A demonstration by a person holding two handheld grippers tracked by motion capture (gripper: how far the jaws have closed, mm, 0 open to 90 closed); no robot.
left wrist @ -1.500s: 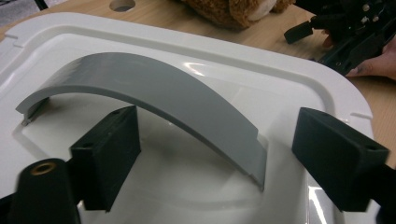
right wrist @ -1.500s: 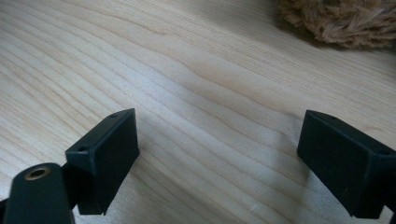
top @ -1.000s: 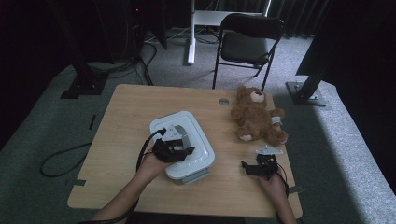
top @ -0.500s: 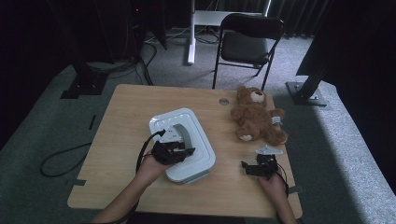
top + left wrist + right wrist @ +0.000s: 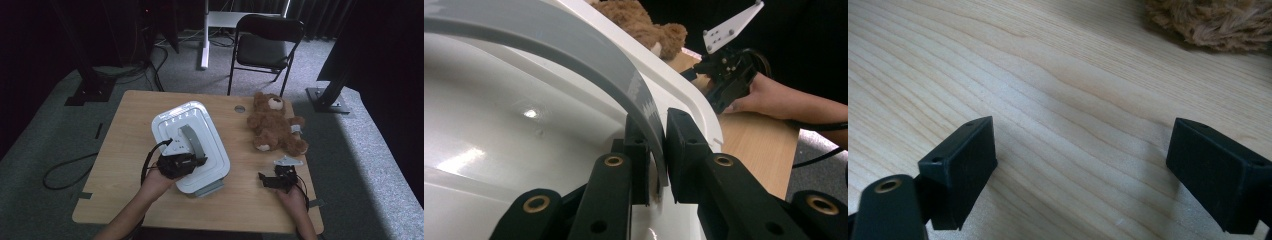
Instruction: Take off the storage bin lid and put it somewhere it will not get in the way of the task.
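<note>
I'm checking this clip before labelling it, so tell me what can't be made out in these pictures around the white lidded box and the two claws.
- White box: what is inside stays hidden under its lid, in the high view and the left gripper view.
- Grey handle: its left end is cut off by the picture's edge in the left gripper view.
- Right claw: its jaws are too small and dark to read in the high view.
- Teddy bear: cut off by the top edge in the right gripper view.

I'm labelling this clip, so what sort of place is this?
Probably a lab or studio set up for recording: dark curtains behind, grey carpet, metal stand bases, a folding chair and one wooden table.
</note>
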